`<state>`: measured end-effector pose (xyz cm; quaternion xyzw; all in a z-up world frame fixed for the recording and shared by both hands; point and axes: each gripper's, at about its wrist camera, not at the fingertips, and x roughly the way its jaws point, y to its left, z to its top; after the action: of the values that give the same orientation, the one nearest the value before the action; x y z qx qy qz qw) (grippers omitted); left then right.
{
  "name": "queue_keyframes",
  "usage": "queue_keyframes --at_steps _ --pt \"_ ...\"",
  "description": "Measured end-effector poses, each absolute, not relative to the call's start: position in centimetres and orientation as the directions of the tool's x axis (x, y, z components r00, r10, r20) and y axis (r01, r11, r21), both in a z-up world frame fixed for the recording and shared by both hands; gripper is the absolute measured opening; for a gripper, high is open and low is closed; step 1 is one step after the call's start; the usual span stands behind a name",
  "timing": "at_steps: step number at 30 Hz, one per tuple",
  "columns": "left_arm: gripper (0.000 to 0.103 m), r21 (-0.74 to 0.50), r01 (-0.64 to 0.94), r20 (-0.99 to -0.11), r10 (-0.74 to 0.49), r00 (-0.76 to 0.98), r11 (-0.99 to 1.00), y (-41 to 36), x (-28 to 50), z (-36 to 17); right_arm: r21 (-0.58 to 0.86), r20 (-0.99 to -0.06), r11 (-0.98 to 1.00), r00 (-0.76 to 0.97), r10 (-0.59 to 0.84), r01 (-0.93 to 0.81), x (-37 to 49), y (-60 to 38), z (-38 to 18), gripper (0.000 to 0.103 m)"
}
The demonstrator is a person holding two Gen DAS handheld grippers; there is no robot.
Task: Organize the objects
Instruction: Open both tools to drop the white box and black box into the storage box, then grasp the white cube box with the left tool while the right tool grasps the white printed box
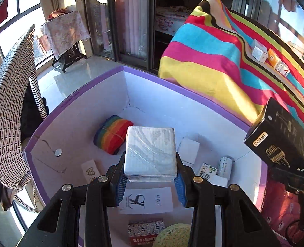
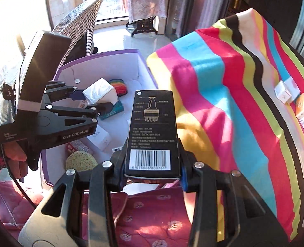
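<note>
My left gripper [image 1: 150,182] is shut on a white plastic-wrapped packet [image 1: 150,153] and hangs over the open purple storage box [image 1: 80,94]. The right wrist view shows the same left gripper [image 2: 94,100] and white packet [image 2: 100,91] above the box [image 2: 102,56]. My right gripper [image 2: 153,178] is shut on a long black box with a barcode [image 2: 152,127], held near the purple box's right side. In the left wrist view that black box [image 1: 283,142] appears at the right edge. Inside the purple box lie a rainbow cloth roll [image 1: 112,133], several small cartons and a yellow sponge [image 1: 172,235].
A striped blanket [image 1: 223,61] covers the raised surface to the right, with a white carton [image 1: 259,51] and an orange carton [image 1: 278,64] on it. A wicker chair [image 1: 10,111] stands left of the box. A pink quilt [image 2: 152,216] lies below.
</note>
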<state>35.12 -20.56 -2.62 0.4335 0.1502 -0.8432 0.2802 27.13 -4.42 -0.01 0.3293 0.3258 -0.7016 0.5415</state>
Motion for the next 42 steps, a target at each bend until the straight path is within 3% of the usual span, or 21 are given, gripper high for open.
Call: queue_keyframes --at_steps 7,9,11,13,16,22,28,35,42 --pt "0.044 0.042 0.679 -0.81 -0.423 -0.406 -0.733 -22.9 36.6 -2.5 -0.052 -0.816 -0.093 -0.096 -0.57 0.994 29.8 -5.7 -0.8 0.044" --pt "0.057 0.04 0.698 -0.803 -0.439 -0.404 -0.715 -23.2 36.7 -2.2 -0.033 -0.81 -0.066 -0.066 -0.582 0.997 30.1 -5.6 -0.6 0.051" --pt "0.08 0.041 0.706 -0.786 -0.459 -0.414 -0.707 -23.2 36.7 -1.6 -0.053 -0.793 -0.088 -0.096 -0.602 0.995 30.0 -5.2 -0.2 0.068" --pt "0.084 0.047 0.703 -0.764 -0.479 -0.433 -0.71 -22.7 36.5 -1.1 -0.05 -0.778 -0.124 -0.116 -0.617 0.991 29.2 -4.6 0.2 0.069" --pt "0.084 0.024 0.674 -0.753 -0.457 -0.474 -0.738 -21.9 35.4 -0.4 -0.03 -0.761 -0.208 -0.157 -0.629 0.978 26.9 -3.1 0.9 0.07" --pt "0.084 -0.132 0.523 -0.762 -0.252 -0.596 -0.842 -17.8 29.3 0.9 -0.033 -0.743 -0.467 -0.335 -0.58 0.884 18.6 1.0 2.1 0.074" --pt "0.084 -0.135 0.285 -0.733 -0.097 -0.673 -0.949 -10.7 18.7 4.0 -0.031 -0.751 -0.71 -0.486 -0.448 0.703 9.0 7.4 2.4 0.08" --pt "0.086 -0.181 0.288 -0.757 -0.053 -0.651 -0.94 -8.7 2.8 3.5 0.108 -0.761 -0.855 -0.511 -0.399 0.506 3.3 14.7 1.6 0.08" --pt "0.086 -0.092 0.406 -0.77 -0.194 -0.608 -0.909 -8.1 -7.9 1.4 0.096 -0.784 -0.865 -0.497 -0.371 0.493 0.3 15.9 -0.3 0.08"
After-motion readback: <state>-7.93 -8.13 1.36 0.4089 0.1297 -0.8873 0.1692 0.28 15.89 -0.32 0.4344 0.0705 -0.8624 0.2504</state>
